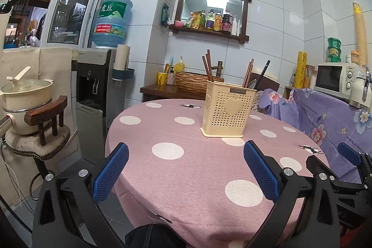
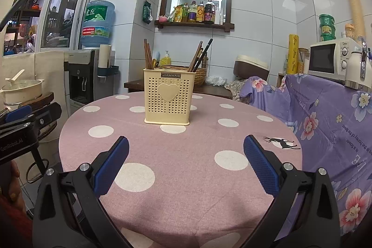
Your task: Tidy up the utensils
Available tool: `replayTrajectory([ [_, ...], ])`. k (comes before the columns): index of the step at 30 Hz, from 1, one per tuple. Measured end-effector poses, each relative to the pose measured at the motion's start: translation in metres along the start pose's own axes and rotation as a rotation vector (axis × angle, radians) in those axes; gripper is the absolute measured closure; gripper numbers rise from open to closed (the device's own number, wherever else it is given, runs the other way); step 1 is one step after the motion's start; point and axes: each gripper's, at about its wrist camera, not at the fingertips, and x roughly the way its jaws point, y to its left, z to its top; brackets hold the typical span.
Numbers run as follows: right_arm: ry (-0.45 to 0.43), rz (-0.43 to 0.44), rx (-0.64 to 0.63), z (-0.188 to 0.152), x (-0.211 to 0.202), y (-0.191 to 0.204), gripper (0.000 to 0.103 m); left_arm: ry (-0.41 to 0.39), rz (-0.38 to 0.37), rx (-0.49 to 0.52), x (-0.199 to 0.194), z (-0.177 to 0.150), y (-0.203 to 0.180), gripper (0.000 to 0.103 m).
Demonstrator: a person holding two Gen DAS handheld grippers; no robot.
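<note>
Because the cream holder [image 2: 169, 97] has tall walls, only the tops of the chopsticks [image 2: 148, 55] poke out, and the rest inside is hidden. It stands upright on the pink dotted tabletop [image 2: 186, 166], well ahead of both grippers. The left gripper [image 1: 186, 169] and the right gripper [image 2: 186, 164] have their jaws wide apart, holding nothing.

Each tool [image 1: 186, 169] [image 2: 186, 162] has black plastic arms, silver screws and blue textured pads [image 2: 111, 165]; the left one's body reads "GenRobot.AI". A red sleeve [image 2: 11, 220] shows.
</note>
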Motion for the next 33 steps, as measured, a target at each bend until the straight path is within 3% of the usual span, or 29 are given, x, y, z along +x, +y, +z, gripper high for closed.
replayTrajectory([
  [33, -0.012, -0.015, 0.008, 0.0021, -0.002, -0.002, 0.006, 0.025, -0.014, 0.021, 0.0009, 0.0019, -0.0044, 0.005],
])
